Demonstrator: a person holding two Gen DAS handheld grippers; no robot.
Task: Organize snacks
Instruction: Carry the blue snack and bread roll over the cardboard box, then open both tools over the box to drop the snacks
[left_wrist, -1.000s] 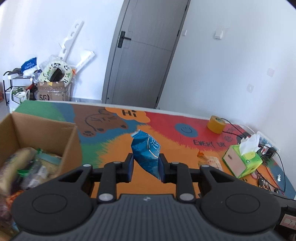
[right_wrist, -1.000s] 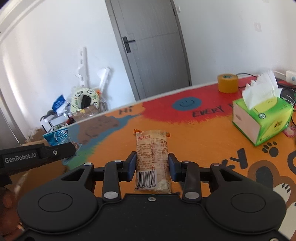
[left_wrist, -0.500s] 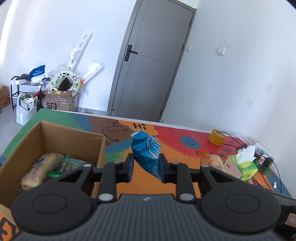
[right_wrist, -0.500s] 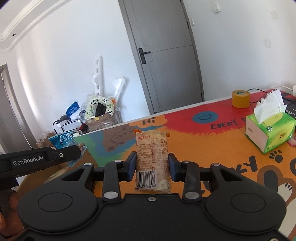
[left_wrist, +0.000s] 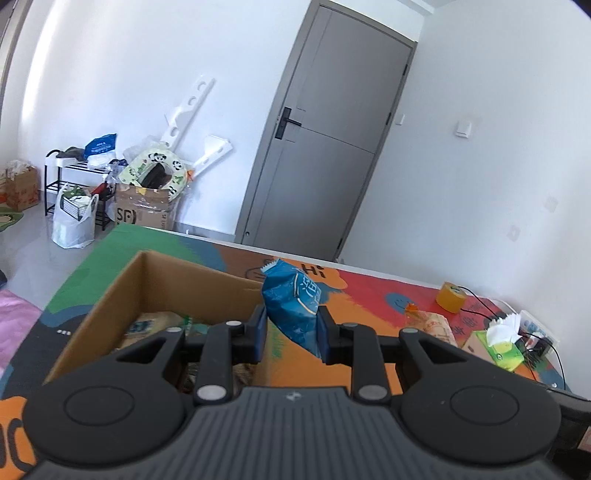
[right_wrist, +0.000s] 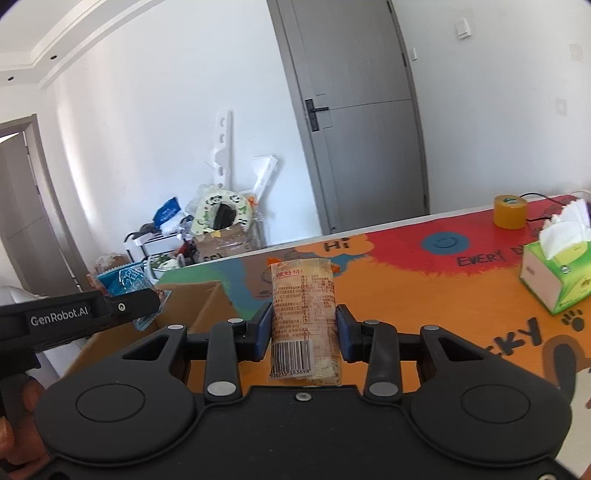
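My left gripper (left_wrist: 290, 332) is shut on a blue snack bag (left_wrist: 293, 302) and holds it in the air at the right wall of an open cardboard box (left_wrist: 192, 282) with several snack packs inside. My right gripper (right_wrist: 304, 334) is shut on a beige wrapped snack pack (right_wrist: 303, 291) with a barcode, above the orange tabletop. In the right wrist view the left gripper's body (right_wrist: 74, 317) with the blue bag (right_wrist: 125, 278) is at the left, over the box (right_wrist: 199, 299). The beige pack also shows in the left wrist view (left_wrist: 430, 325).
A green tissue box (right_wrist: 557, 273) and a roll of yellow tape (right_wrist: 510, 211) stand on the colourful table mat (right_wrist: 424, 288) at the right. Cables and small devices (left_wrist: 535, 339) lie at the far right edge. A grey door and floor clutter are behind the table.
Both grippers have risen and moved left toward the cardboard box, each still holding its snack. The box now lies below and in front of the left gripper.
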